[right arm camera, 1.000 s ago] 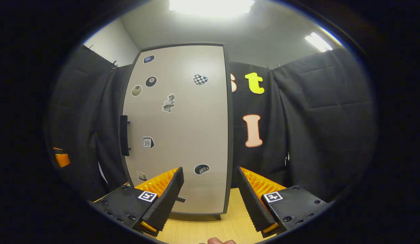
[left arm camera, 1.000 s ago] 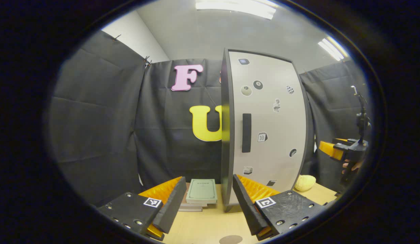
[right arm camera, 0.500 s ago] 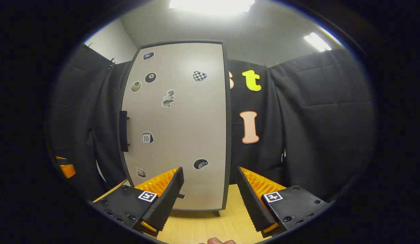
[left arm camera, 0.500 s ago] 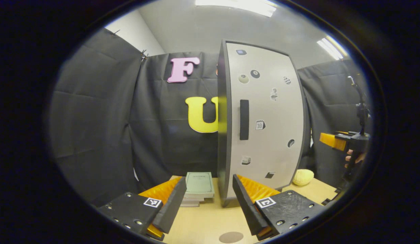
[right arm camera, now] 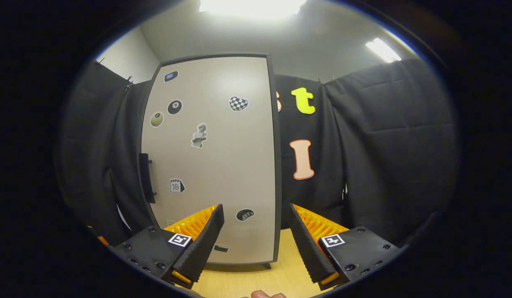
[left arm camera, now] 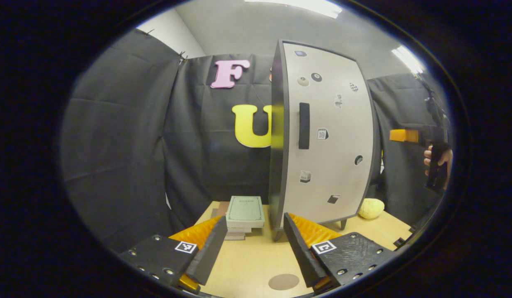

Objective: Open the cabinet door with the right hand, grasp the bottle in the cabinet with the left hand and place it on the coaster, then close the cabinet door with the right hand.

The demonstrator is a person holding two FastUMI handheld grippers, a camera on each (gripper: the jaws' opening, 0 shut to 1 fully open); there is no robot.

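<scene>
Standing upright on the far part of a light wooden table (left arm camera: 247,265): a tall grey cabinet (left arm camera: 322,136) with its door shut, dotted with small stickers (right arm camera: 238,103) and carrying a dark vertical handle (left arm camera: 304,125) near its left edge. Hovering near, low over the table: the left gripper (left arm camera: 252,252), jaws spread wide and holding nothing. Lying flat between those fingers, nearest of all: a round brown coaster (left arm camera: 283,282). Resting left of the cabinet's foot: a stack of books (left arm camera: 243,215), pale green cover on top. Sitting right of the cabinet: a yellowish rounded object (left arm camera: 371,208). Floating far right, at handle height but well apart from it: the right gripper (right arm camera: 255,244), gripped by a hand (left arm camera: 440,159), jaws wide open and empty, facing the door. Hiding the bottle: the closed door.
</scene>
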